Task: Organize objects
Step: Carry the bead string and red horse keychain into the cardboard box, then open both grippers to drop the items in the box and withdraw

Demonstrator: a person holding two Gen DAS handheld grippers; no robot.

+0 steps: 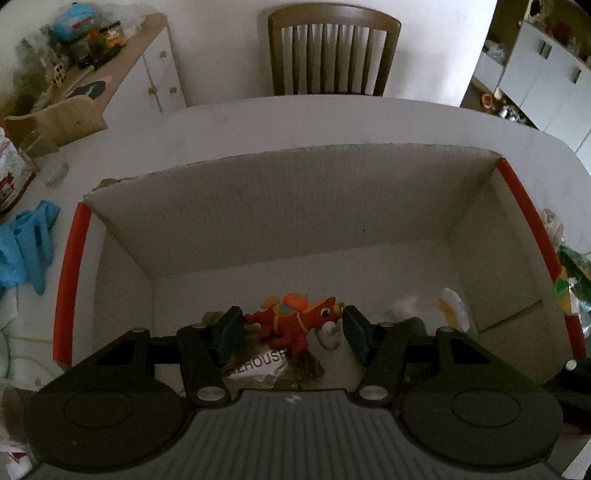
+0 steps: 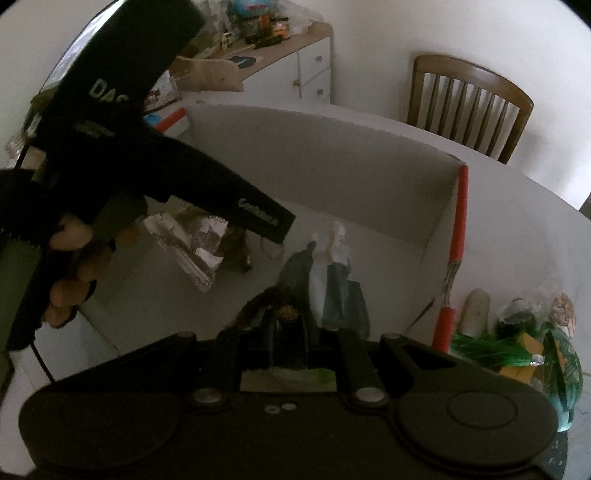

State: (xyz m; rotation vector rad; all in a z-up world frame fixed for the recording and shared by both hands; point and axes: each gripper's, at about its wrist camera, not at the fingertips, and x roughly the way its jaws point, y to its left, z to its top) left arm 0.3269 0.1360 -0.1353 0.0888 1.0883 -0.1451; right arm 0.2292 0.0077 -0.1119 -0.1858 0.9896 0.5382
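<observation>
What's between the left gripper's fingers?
The red toy horse, its tail and nose at the pads, over the box. The left wrist view shows it.

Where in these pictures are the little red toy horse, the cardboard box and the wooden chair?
red toy horse point(image 1: 295, 321): left wrist view, on its body.
cardboard box point(image 1: 295, 206): left wrist view, on its far inner wall.
wooden chair point(image 1: 334, 22): left wrist view, on the backrest's top rail.
</observation>
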